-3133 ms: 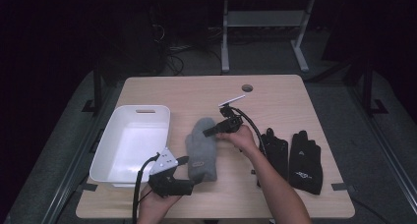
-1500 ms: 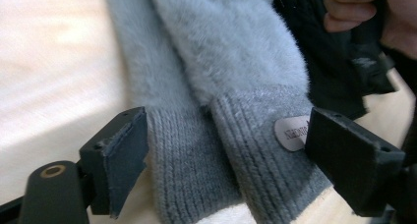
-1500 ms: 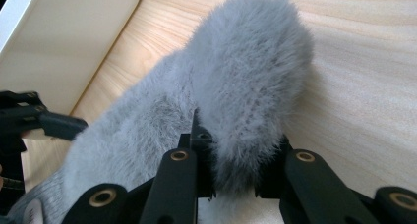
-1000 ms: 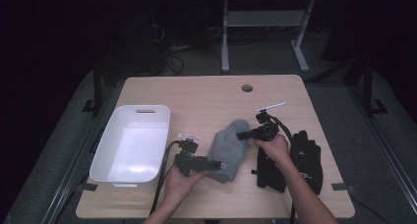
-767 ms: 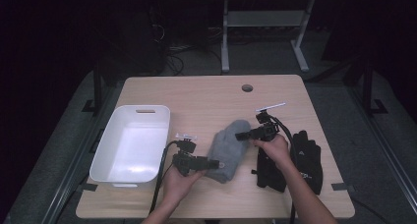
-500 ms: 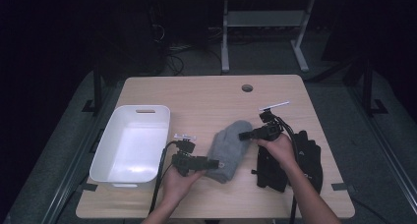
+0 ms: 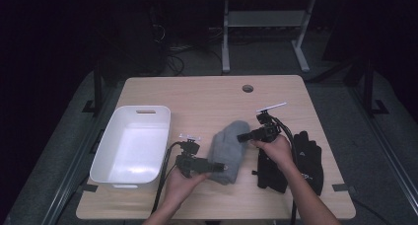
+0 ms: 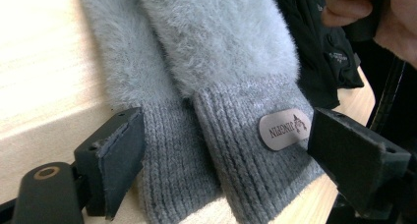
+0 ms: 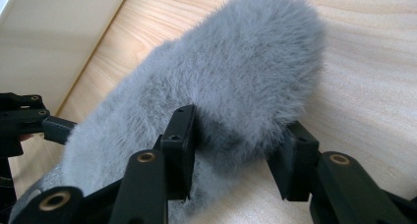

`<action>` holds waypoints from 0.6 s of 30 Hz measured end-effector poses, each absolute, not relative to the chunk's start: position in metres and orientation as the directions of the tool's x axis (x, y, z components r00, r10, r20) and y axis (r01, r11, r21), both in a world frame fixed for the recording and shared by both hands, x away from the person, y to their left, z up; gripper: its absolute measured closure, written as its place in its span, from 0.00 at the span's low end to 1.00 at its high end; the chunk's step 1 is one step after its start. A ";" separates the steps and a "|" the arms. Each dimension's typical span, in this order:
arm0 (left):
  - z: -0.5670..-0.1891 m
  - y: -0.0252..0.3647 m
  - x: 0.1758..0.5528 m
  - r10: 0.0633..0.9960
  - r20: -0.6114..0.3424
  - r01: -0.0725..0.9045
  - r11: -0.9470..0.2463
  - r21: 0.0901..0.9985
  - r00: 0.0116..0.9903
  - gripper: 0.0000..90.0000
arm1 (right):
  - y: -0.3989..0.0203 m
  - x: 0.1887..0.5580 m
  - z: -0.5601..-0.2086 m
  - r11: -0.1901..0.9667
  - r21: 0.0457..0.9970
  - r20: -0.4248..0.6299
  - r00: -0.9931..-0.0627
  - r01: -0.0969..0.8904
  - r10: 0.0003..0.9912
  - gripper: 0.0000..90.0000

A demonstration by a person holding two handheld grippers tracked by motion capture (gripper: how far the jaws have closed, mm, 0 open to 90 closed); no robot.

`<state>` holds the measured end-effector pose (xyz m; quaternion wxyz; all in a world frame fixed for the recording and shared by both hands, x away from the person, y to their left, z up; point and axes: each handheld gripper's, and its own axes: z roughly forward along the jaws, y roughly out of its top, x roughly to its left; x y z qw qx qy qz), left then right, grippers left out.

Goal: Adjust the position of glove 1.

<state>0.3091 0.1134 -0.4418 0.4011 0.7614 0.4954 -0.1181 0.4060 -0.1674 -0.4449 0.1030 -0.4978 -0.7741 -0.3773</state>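
Observation:
A pair of grey mittens (image 7: 227, 147) lies at the table's middle, fuzzy ends (image 9: 231, 81) pointing away, ribbed cuffs (image 8: 236, 150) toward the person. One cuff bears an oval label (image 8: 285, 129). My left gripper (image 7: 220, 168) (image 8: 226, 160) stands open astride both cuffs. Its jaws have just been opening, and the pads (image 8: 120, 160) stand off the knit. My right gripper (image 7: 242, 136) (image 9: 236, 157) has just been closing. Its pads (image 9: 183, 145) are sunk into the fur of the top mitten's far end.
A white tub (image 7: 98, 161) stands at the left of the table. A pair of black gloves (image 7: 308, 161) lies flat just right of the grey mittens, under the right forearm. A cable hole (image 7: 247, 88) sits near the far edge.
Since three seconds ago the grey mittens and both hands have shifted right, to beside the black gloves. Over the last second the hands hold still.

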 end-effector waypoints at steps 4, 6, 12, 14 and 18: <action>-0.447 0.114 0.312 0.669 -0.588 0.866 -0.177 0.469 0.455 0.15 | -0.168 0.407 -0.446 0.210 0.487 0.537 -0.481 0.848 0.693 0.48; -0.451 0.113 0.314 0.672 -0.594 0.878 -0.190 0.440 0.443 0.14 | -0.168 0.408 -0.448 0.198 0.495 0.535 -0.477 0.846 0.698 0.42; -0.453 0.115 0.315 0.669 -0.602 0.883 -0.190 0.429 0.436 0.24 | -0.166 0.415 -0.457 0.168 0.507 0.541 -0.464 0.845 0.701 0.37; -0.453 0.120 0.315 0.660 -0.607 0.879 -0.185 0.439 0.442 0.31 | -0.165 0.417 -0.461 0.160 0.500 0.552 -0.455 0.851 0.699 0.37; -0.453 0.120 0.315 0.655 -0.609 0.876 -0.182 0.447 0.447 0.37 | -0.161 0.419 -0.465 0.142 0.478 0.580 -0.434 0.866 0.689 0.38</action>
